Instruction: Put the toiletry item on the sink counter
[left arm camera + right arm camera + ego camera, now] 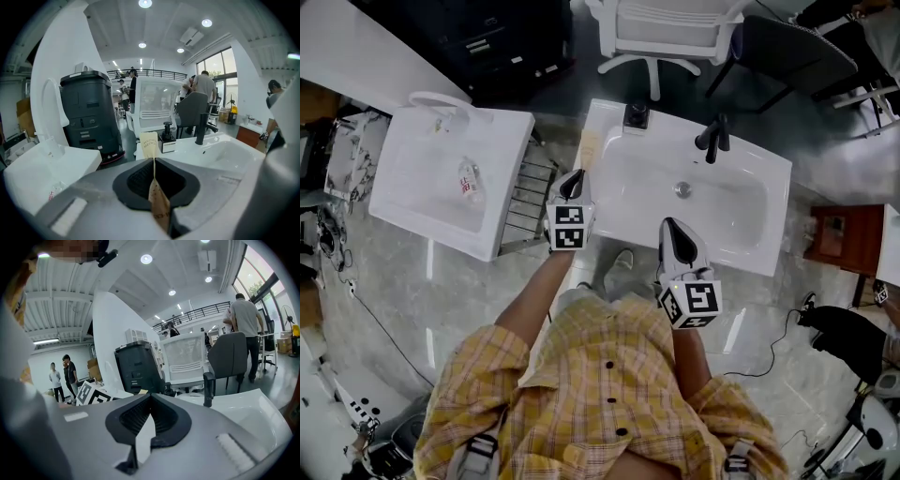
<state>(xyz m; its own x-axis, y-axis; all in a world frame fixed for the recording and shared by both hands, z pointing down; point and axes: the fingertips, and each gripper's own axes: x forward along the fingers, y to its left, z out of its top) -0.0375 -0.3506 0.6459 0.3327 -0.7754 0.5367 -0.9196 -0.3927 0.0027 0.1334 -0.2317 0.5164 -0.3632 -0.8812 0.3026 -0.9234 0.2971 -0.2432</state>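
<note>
Item: flat tan sachet (151, 144), paper-like.
Item location: clamped in the left gripper (153, 164), its free end over the left end of the sink counter (609, 117). Whether it touches the counter surface cannot be confirmed.
Left gripper fingers: closed flat on the lower half of the sachet, which stands edge-on along the seam.
Right gripper (149, 399) fingers: tips together, nothing between them. It sits at the front edge of the sink counter.
Handling estimate: very light and thin. It is likely to flex or crease rather than break, and may slide on a glossy counter (a low release limits flutter).
Grip point: the lower half, as it is held now, leaving the upper end free to land first.
Sachet print: dark lettering on the upper end, too small to read reliably.
Other labels: the soap dispenser (636, 115) at the back left of the sink counter carries a pale label with illegible text.
</note>
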